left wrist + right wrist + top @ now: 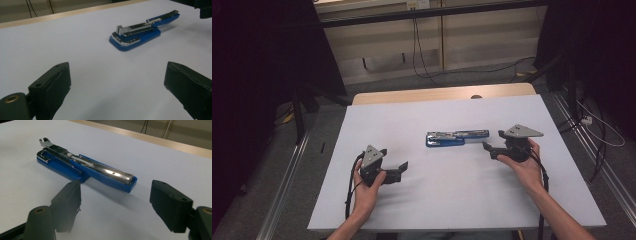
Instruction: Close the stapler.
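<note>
A blue stapler, swung fully open, lies flat mid-table on the white tabletop between the left gripper and right gripper, both with jaws apart, grasping nothing.

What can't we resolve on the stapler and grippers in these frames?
- Blue stapler: the high view shows it too small to tell whether staples are loaded.
- Stapler underside: hidden against the white table everywhere.
- Left gripper: jaws open with nothing between; the left gripper view's bottom and right edges cut them off.
- Right gripper: jaws apart, the left one blurred close to the lens.
</note>
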Tool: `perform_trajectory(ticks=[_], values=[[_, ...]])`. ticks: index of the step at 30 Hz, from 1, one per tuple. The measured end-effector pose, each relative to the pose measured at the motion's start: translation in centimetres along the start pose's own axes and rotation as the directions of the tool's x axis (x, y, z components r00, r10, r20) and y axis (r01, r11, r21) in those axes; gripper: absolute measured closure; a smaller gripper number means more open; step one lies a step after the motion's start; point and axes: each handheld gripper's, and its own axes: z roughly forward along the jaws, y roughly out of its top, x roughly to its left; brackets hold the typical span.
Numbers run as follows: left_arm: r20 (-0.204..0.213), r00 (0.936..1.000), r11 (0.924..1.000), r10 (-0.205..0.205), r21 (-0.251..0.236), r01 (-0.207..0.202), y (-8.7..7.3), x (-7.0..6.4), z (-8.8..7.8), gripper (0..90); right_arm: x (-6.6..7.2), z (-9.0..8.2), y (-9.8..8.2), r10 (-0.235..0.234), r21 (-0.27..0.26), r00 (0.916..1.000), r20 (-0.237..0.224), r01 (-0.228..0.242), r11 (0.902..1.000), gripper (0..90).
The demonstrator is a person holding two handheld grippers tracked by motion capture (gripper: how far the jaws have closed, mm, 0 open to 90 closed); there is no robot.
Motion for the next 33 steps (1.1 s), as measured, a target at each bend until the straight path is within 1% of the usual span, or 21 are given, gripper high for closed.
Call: perform_trajectory(ticks=[1, 2, 3, 5, 7, 8, 9, 10, 11, 12, 14, 15, 16, 19, 21, 22, 23, 24, 29, 31, 33], values=[[-0.016, 0.9999, 1.0000, 0.000, -0.004, 0.000, 0.2, 0.0, 0.2, 7.1, 0.0, 0.0, 0.0, 0.001, 0.000, 1.0000, -0.003, -0.001, 1.0000, 29.3], [-0.025, 0.9997, 1.0000, 0.000, -0.002, 0.000, 0.4, 0.0, 0.4, 7.2, 0.0, 0.0, 0.0, -0.013, 0.003, 0.9999, -0.001, 0.013, 0.9999, 36.7], [-0.015, 0.9998, 0.9999, -0.012, 0.004, 0.012, 0.6, 0.0, 0.6, 7.4, 0.0, 0.0, 0.0, -0.030, 0.009, 0.9995, 0.005, 0.030, 0.9995, 39.9], [-0.021, 0.9995, 0.9997, -0.024, 0.002, 0.024, 1.0, 0.1, 0.9, 7.4, -0.1, 0.1, -0.1, 0.007, 0.002, 0.9999, 0.012, -0.007, 1.0000, 40.7], [-0.013, 0.9995, 0.9995, -0.030, -0.001, 0.030, 1.3, 0.1, 1.1, 7.4, -0.2, 0.2, -0.2, 0.010, 0.007, 0.9999, -0.004, -0.010, 0.9999, 47.6], [-0.011, 0.9995, 0.9995, -0.030, 0.003, 0.030, 1.4, 0.0, 1.2, 7.4, -0.2, 0.2, -0.2, 0.027, 0.002, 0.9995, -0.015, -0.027, 0.9996, 48.2], [-0.012, 0.9998, 0.9998, -0.018, 0.007, 0.018, 1.6, 0.0, 1.3, 7.4, -0.2, 0.2, -0.2, 0.043, 0.001, 0.9987, -0.028, -0.043, 0.9991, 52.3], [-0.006, 0.9998, 0.9998, -0.018, 0.003, 0.018, 1.7, -0.1, 1.5, 7.3, -0.2, 0.2, -0.2, 0.043, 0.005, 0.9983, -0.039, -0.043, 0.9991, 56.3], [0.000, 0.9999, 0.9999, -0.011, 0.004, 0.011, 1.8, -0.2, 1.7, 6.9, -0.1, 0.2, -0.2, 0.033, 0.009, 0.9986, -0.040, -0.033, 0.9994, 56.9], [-0.006, 1.0000, 1.0000, -0.006, -0.002, 0.006, 1.9, -0.3, 2.0, 6.3, 0.0, 0.2, -0.2, 0.035, 0.012, 0.9987, -0.037, -0.035, 0.9993, 59.5], [0.004, 1.0000, 0.9999, 0.002, -0.011, -0.002, 2.1, -0.4, 2.5, 6.1, 0.0, 0.2, -0.2, 0.036, 0.018, 0.9977, -0.058, -0.035, 0.9992, 65.1], [0.006, 1.0000, 1.0000, 0.004, -0.007, -0.004, 2.2, -0.3, 2.8, 6.0, 0.0, 0.2, -0.3, 0.028, 0.017, 0.9985, -0.048, -0.027, 0.9995, 69.3], [0.006, 0.9999, 0.9999, 0.010, 0.001, -0.010, 2.2, -0.3, 3.1, 5.9, 0.0, 0.2, -0.3, 0.034, 0.020, 0.9979, -0.055, -0.033, 0.9993, 72.9], [0.016, 0.9999, 1.0000, -0.003, 0.003, 0.003, 2.3, -0.4, 3.7, 5.9, -0.2, 0.2, -0.3, 0.037, 0.021, 0.9978, -0.056, -0.036, 0.9991, 82.3], [0.021, 0.9996, 0.9998, 0.021, -0.004, -0.020, 2.4, -0.6, 4.0, 5.9, -0.3, 0.2, -0.4, 0.040, 0.022, 0.9977, -0.055, -0.039, 0.9990, 86.7], [0.039, 0.9983, 0.9990, 0.044, -0.015, -0.043, 2.5, -0.6, 4.2, 5.9, -0.3, 0.3, -0.4, 0.041, 0.024, 0.9976, -0.056, -0.040, 0.9989, 88.6], [0.043, 0.9971, 0.9979, 0.063, -0.015, -0.063, 2.6, -0.8, 4.4, 5.9, -0.3, 0.3, -0.5, 0.045, 0.021, 0.9974, -0.056, -0.044, 0.9988, 89.3], [0.032, 0.9967, 0.9971, 0.074, -0.016, -0.074, 2.8, -0.9, 4.6, 6.0, -0.4, 0.4, -0.5, 0.045, 0.019, 0.9972, -0.060, -0.044, 0.9989, 90.0], [0.059, 0.9965, 0.9982, 0.060, -0.015, -0.059, 3.5, -1.1, 5.6, 5.8, -0.5, 0.5, -0.7, 0.026, 0.026, 0.9984, -0.051, -0.024, 0.9994, 90.0], [0.053, 0.9971, 0.9985, 0.054, -0.015, -0.053, 3.7, -1.1, 6.0, 5.6, -0.5, 0.5, -0.7, 0.025, 0.027, 0.9983, -0.052, -0.023, 0.9994, 90.0], [0.061, 0.9968, 0.9985, 0.052, 0.013, -0.053, 3.9, -1.2, 6.5, 5.9, -0.5, 0.6, -0.7, 0.022, 0.032, 0.9984, -0.052, -0.020, 0.9993, 90.0]])
